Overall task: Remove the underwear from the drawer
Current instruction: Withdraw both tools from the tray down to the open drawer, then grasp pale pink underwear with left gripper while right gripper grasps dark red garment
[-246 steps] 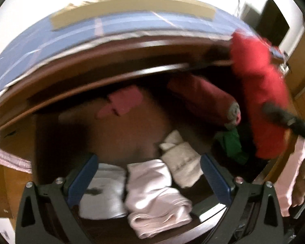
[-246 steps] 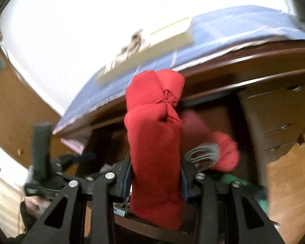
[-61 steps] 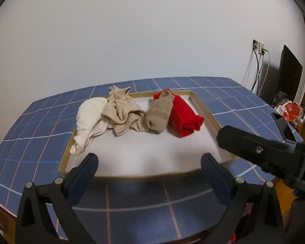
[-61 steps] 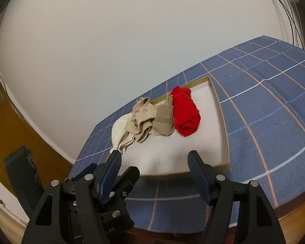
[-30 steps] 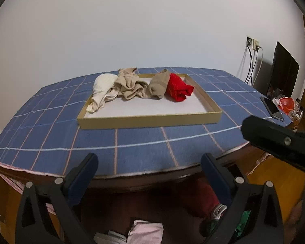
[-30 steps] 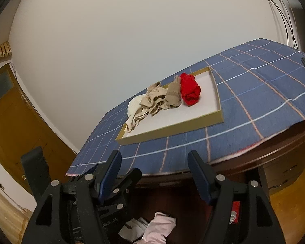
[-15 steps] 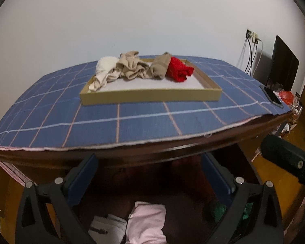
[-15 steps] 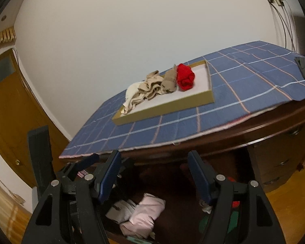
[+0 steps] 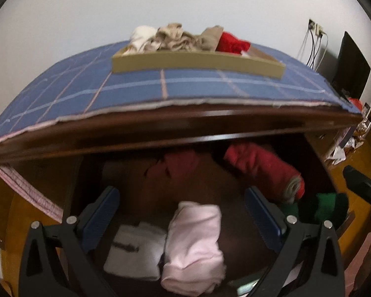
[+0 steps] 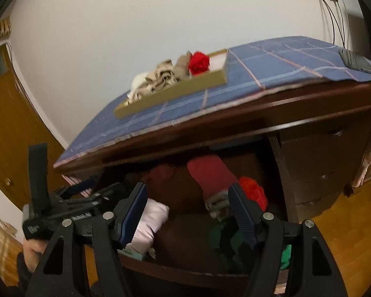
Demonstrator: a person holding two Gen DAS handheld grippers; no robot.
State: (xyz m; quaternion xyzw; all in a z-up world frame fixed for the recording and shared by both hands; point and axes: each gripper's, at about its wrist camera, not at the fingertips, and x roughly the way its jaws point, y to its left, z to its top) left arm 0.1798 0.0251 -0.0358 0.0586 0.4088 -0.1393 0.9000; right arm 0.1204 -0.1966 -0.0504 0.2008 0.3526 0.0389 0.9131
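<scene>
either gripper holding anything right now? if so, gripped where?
Nothing held. Left gripper and right gripper are both open and empty, above the open drawer; the pink underwear lies untouched inside it.

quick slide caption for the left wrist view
Open left gripper above the open drawer, pink folded underwear between its fingers, tray of garments on the desk above.

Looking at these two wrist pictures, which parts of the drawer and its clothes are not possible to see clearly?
- Left wrist view: the back of the drawer is dark under the desk top; the dark red cloth is blurred.
- Left wrist view: the green garment is partly behind the left gripper.
- Right wrist view: the pink garment is partly behind the right gripper.
</scene>
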